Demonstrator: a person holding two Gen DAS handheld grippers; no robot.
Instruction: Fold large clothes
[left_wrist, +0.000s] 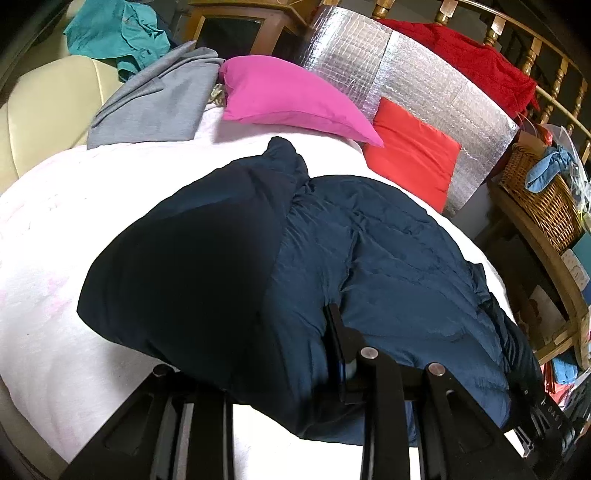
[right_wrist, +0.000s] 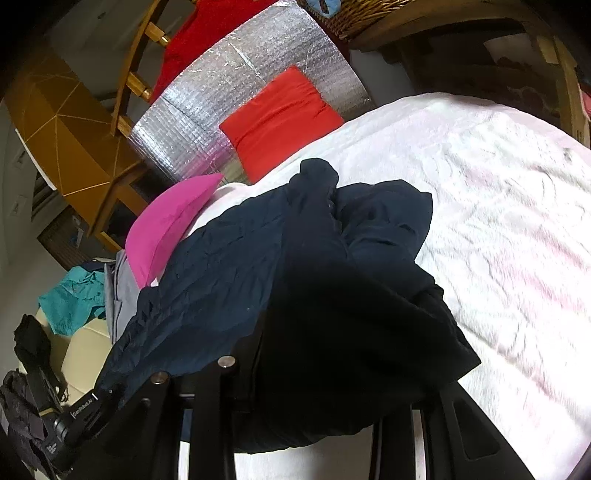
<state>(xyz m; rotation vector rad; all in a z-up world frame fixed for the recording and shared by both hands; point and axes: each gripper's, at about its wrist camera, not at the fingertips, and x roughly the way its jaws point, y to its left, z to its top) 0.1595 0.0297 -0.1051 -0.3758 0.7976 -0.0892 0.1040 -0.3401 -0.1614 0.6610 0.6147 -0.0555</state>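
White bed (left_wrist: 55, 332), foil panel (left_wrist: 406, 74), wooden railing (left_wrist: 532, 55).

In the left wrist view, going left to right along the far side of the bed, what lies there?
Teal garment → grey garment → pink pillow → red cushion → wicker basket.

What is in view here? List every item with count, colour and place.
jacket: one, navy, on the white cover, gripped at its near edge
bed cover: one, white
pillow: one, pink, at the head end
cushion: one, red-orange, against the foil panel
foil panel: one, silver
grey garment: one, beside the pillow
teal garment: one, on the cream seat
red cloth: one, over the wooden rail
wicker basket: one, brown
left gripper: black, shut on jacket
right gripper: black, shut on jacket
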